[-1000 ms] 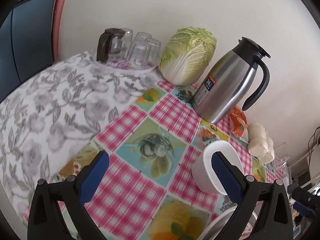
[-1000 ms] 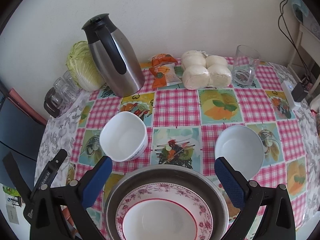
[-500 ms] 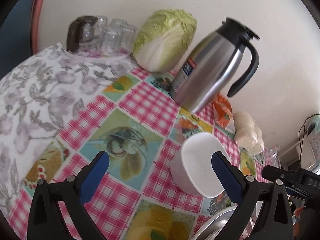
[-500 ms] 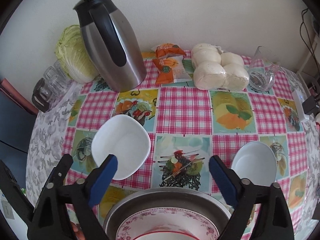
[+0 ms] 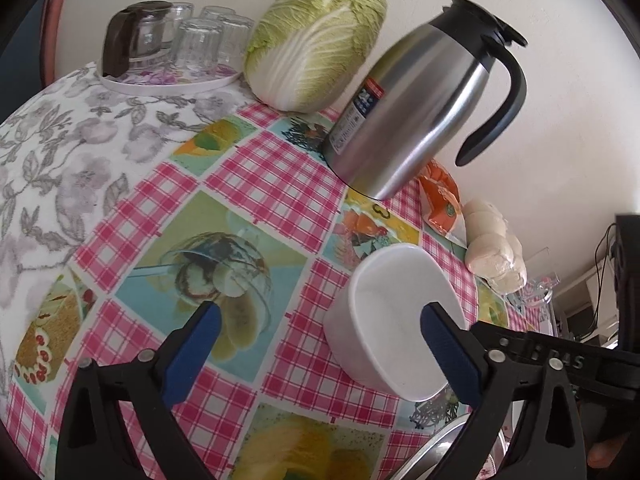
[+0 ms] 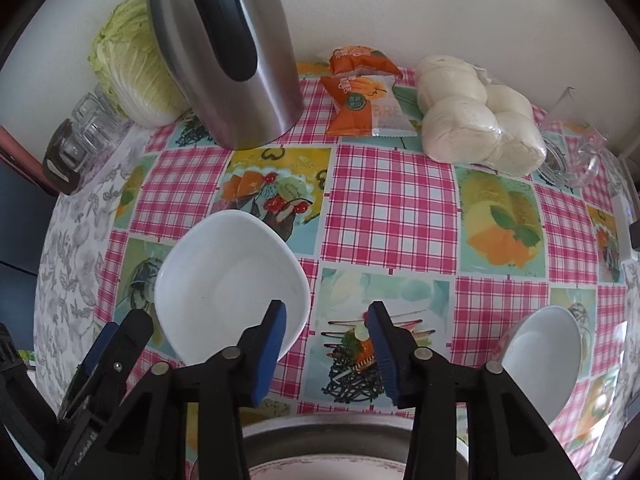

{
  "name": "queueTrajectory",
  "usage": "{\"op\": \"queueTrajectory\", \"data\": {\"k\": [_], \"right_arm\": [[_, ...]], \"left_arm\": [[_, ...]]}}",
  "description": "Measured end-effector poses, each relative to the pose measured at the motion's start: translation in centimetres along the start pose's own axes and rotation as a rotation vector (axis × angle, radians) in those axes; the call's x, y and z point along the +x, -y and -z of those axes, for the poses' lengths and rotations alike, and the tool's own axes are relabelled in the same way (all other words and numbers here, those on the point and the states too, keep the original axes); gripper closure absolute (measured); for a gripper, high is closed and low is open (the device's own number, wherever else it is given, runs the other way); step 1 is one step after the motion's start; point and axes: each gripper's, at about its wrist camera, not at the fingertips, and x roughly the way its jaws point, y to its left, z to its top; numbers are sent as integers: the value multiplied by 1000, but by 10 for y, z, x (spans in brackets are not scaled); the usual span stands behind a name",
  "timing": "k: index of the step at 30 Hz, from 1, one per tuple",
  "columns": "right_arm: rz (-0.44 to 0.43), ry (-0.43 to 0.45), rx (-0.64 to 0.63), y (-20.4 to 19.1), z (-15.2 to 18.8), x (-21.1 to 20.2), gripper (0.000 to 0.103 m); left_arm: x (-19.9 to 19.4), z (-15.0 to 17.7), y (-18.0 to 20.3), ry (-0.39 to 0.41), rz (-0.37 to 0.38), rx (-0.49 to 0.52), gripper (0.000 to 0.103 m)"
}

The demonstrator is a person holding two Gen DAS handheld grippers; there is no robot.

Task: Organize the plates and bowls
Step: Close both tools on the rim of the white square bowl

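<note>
Pointing steeply down, right gripper (image 6: 326, 322) jaws closing, empty; square bowl (image 6: 230, 280) beside.

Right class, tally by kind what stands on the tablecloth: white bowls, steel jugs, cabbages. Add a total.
White bowls: 2
Steel jug: 1
Cabbage: 1
Total: 4

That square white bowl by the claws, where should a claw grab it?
Probably on the rim of the square white bowl, from above. It sits upright and empty, with thin walls, so one finger can slip inside and one outside. The edge nearest the right claw looks easiest; the thermos stands behind the bowl.
</note>
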Motion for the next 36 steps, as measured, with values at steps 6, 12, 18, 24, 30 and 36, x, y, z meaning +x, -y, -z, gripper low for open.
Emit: {"op": "queueTrajectory", "data": {"k": [6, 12, 18, 24, 30, 36], "right_arm": [[10, -27, -34, -8, -5, 17, 78], [-11, -45, -59, -11, -6, 28, 92], [-4, -56, -112, -17, -5, 31, 93], [-22, -67, -154, -18, -4, 31, 93], [-25, -76, -190, -21, -4, 31, 93], [-22, -75, -196, -23, -1, 36, 92]], "left_arm": [[12, -1, 5, -27, 9, 30, 26], [21, -1, 14, -64, 25, 69, 36], [28, 2, 22, -104, 16, 91, 53], [36, 5, 20, -158, 0, 96, 65], [37, 7, 17, -174, 4, 113, 75], [34, 6, 16, -166, 5, 106, 76]]}}
